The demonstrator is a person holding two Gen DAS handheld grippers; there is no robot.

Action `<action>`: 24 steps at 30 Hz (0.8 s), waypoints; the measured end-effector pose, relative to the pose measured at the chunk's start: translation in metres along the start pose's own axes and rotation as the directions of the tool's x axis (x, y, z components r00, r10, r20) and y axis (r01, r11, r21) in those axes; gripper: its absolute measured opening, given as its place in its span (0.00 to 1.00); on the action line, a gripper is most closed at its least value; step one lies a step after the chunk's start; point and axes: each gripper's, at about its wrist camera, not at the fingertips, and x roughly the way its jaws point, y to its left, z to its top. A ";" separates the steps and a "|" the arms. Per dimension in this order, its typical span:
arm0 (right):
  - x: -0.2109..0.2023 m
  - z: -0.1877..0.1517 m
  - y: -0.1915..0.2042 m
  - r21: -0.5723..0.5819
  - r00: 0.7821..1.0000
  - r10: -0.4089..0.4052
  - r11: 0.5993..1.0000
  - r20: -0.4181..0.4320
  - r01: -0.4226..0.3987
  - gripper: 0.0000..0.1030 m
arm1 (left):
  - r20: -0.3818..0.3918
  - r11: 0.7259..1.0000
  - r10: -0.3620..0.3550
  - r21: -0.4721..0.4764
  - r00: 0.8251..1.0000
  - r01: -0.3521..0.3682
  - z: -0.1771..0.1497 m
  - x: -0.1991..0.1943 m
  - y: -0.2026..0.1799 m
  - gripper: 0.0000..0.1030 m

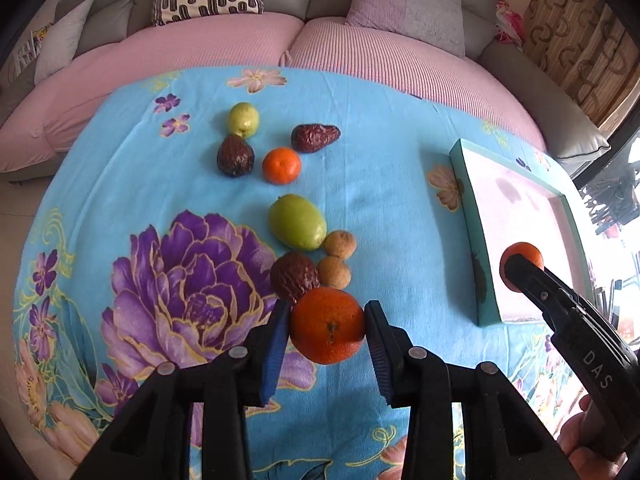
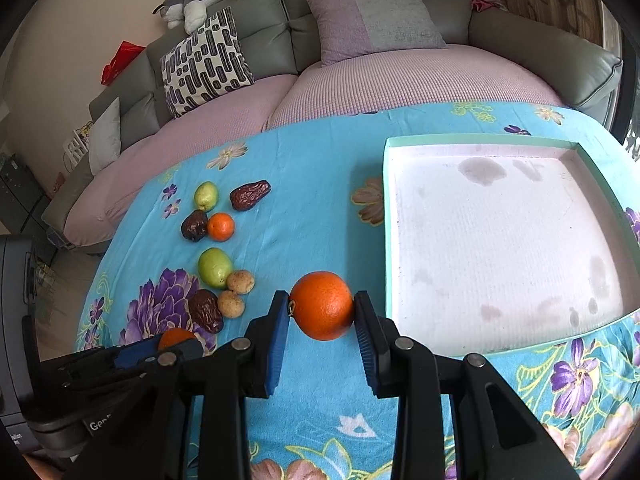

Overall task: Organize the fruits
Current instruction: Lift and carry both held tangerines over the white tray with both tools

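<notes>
My left gripper point(image 1: 326, 330) is shut on an orange point(image 1: 327, 326), held just above the blue flowered cloth beside a wrinkled brown date point(image 1: 294, 276). My right gripper point(image 2: 322, 308) is shut on a second orange point(image 2: 322, 305), left of the teal-rimmed white tray point(image 2: 500, 248). The right gripper and its orange point(image 1: 522, 256) also show in the left wrist view over the tray point(image 1: 472, 216). On the cloth lie a small orange point(image 1: 281, 165), two green fruits point(image 1: 297, 222) point(image 1: 243, 120), two more dates point(image 1: 235, 156) point(image 1: 315, 137) and two tan round fruits point(image 1: 340, 244) point(image 1: 334, 271).
The table is covered by a blue cloth point(image 1: 380, 208) with purple flowers. A pink and grey sofa point(image 1: 248, 44) with cushions curves around its far side. The tray point(image 2: 386, 240) holds no fruit and has grey stains. A wooden panel point(image 1: 572, 40) stands at the right.
</notes>
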 end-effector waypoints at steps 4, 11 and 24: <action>-0.004 0.028 -0.023 0.051 0.996 -0.088 0.995 0.024 0.086 0.33 | 0.072 1.000 -0.007 0.007 0.997 0.007 0.030 -0.012 -0.017 0.39; 0.002 0.061 -0.073 0.168 0.977 -0.211 0.965 0.030 0.203 0.33 | 0.103 0.996 -0.076 0.050 0.992 0.071 0.066 0.001 -0.063 0.39; 0.016 0.072 -0.172 0.266 0.923 -0.385 0.887 -0.028 0.378 0.33 | 0.051 0.954 -0.200 0.238 0.979 0.182 0.070 0.070 -0.172 0.39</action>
